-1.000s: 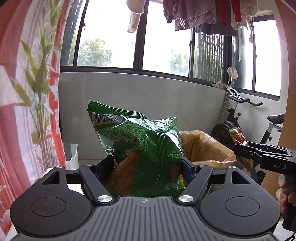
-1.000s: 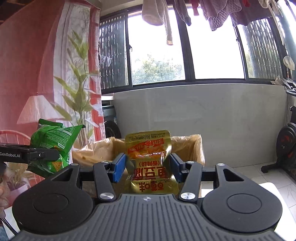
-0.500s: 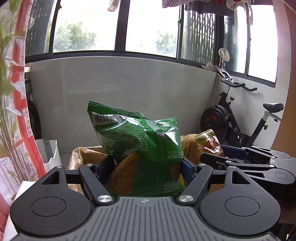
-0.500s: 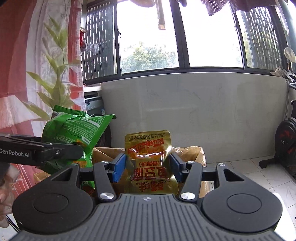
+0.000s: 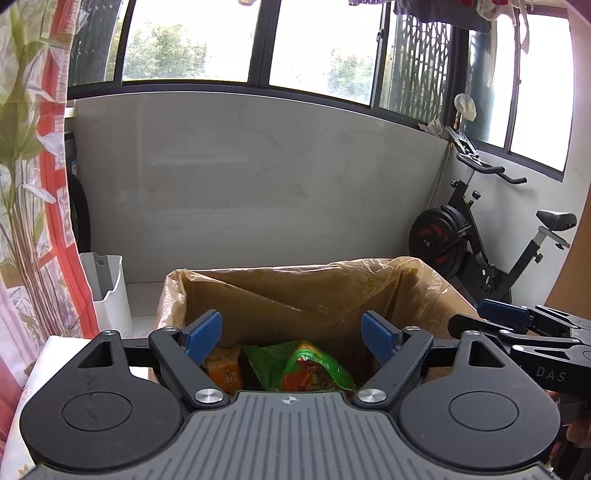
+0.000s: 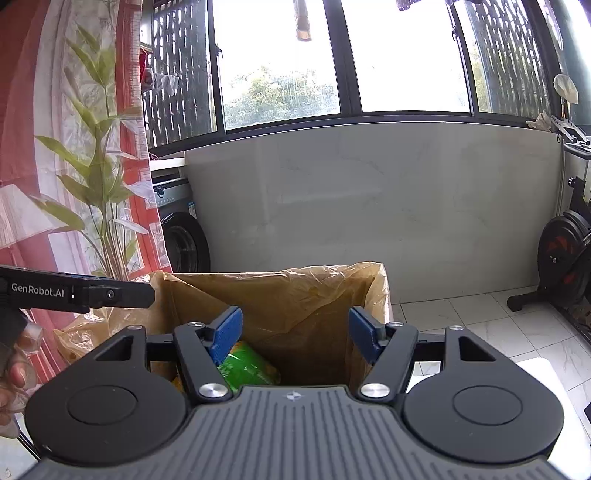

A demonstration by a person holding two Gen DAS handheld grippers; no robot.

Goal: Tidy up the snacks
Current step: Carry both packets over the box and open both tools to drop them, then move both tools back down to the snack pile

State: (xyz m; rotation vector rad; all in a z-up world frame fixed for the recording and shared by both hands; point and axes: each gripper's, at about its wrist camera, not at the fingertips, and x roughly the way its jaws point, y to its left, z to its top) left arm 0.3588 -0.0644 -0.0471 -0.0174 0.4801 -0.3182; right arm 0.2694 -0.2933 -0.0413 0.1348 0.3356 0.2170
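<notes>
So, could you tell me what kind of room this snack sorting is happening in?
Most likely an enclosed home balcony or laundry area: a front-loading washing machine stands by the curtain, an exercise bike sits in the corner, and laundry hangs above the wide windows.

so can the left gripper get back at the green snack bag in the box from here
Probably yes: the left gripper stands open over the lined box, and the green snack bag lies uncovered right below it.

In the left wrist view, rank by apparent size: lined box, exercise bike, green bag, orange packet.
1. Lined box
2. Exercise bike, close to the box in extent, but it stands farther off, so unsure
3. Green bag
4. Orange packet, partly hidden
</notes>
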